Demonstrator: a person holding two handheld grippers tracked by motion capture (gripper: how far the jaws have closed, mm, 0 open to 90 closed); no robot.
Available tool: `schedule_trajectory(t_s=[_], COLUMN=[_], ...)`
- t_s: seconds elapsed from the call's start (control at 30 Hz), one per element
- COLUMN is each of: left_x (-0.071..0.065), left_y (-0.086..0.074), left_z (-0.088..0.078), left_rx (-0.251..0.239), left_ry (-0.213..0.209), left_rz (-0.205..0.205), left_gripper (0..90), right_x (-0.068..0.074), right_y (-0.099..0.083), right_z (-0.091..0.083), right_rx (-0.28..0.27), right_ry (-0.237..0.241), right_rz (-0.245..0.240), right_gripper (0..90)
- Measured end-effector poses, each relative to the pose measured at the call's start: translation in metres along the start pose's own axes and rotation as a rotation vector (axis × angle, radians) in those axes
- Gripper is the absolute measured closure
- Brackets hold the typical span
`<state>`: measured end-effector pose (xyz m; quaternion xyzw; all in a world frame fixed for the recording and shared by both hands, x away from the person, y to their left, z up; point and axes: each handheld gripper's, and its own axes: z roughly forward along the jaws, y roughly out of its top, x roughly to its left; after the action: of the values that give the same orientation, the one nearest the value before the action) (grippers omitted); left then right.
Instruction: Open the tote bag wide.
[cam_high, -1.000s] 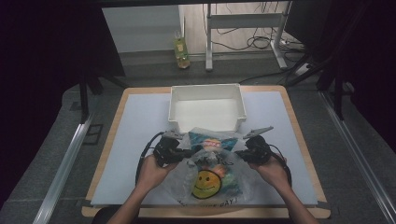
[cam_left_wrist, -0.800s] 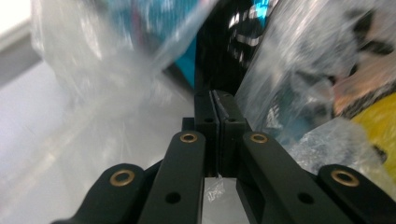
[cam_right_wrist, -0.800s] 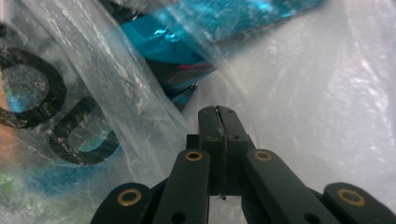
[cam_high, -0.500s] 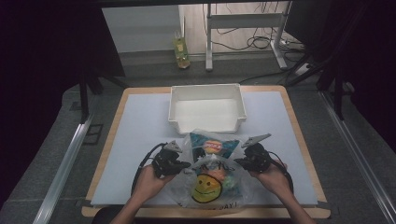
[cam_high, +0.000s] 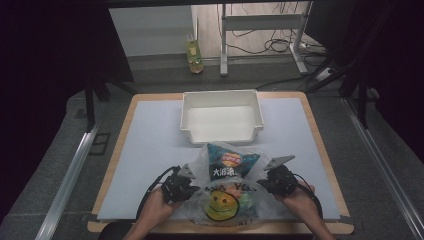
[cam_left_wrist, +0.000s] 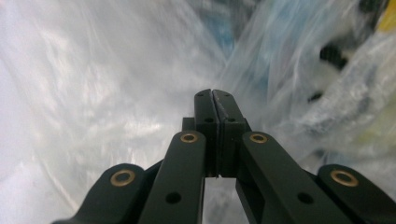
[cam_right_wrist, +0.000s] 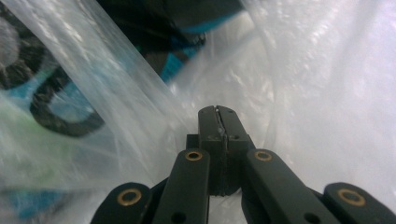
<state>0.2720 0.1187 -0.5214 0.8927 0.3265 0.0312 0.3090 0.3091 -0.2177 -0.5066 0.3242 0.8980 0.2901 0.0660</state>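
A clear plastic bag (cam_high: 220, 206) with a yellow smiley face lies near the table's front edge. A dark blue chips packet (cam_high: 231, 162) sticks out of its far, open end. My left gripper (cam_high: 194, 186) is shut on the bag's left edge, and its jaws (cam_left_wrist: 212, 93) meet with crinkled film all around them. My right gripper (cam_high: 262, 182) is shut on the bag's right edge; a thin line of film shows between its closed jaws (cam_right_wrist: 217, 110). The packet's dark and blue print shows through the plastic (cam_right_wrist: 154, 42).
A white empty bin (cam_high: 220, 94) stands at the middle back of the pale mat (cam_high: 150, 145). The mat lies bare to the left and right of the bag. Beyond the table, a green bottle (cam_high: 194, 52) stands on the floor near desk legs and cables.
Both hands have drawn back toward the front edge and lower, bringing the bag with them. The chips packet now lies farther from the white bin.
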Motion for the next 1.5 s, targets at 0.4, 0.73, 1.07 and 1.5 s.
schedule_trajectory(t_s=[0.4,0.73,1.07,1.5], left_x=[-0.004,-0.012,-0.037,-0.045], left_y=[0.022,0.029,0.001,-0.033], left_z=[-0.029,-0.017,-0.024,-0.014], left_rx=[-0.145,-0.127,-0.109,-0.078], left_ry=[-0.027,-0.150,-0.100,-0.076], left_rz=[0.006,-0.003,0.037,0.021], left_gripper=[89.2,89.2,89.1,89.3], right_x=[0.009,0.029,0.049,0.058], right_y=[0.001,0.010,-0.014,-0.041], right_z=[-0.024,-0.033,-0.031,-0.023], right_rx=[-0.112,-0.132,-0.092,-0.043], right_ry=[0.068,0.155,0.140,0.110], right_rz=[0.036,0.000,-0.023,-0.008], right_gripper=[89.1,89.1,89.2,89.3])
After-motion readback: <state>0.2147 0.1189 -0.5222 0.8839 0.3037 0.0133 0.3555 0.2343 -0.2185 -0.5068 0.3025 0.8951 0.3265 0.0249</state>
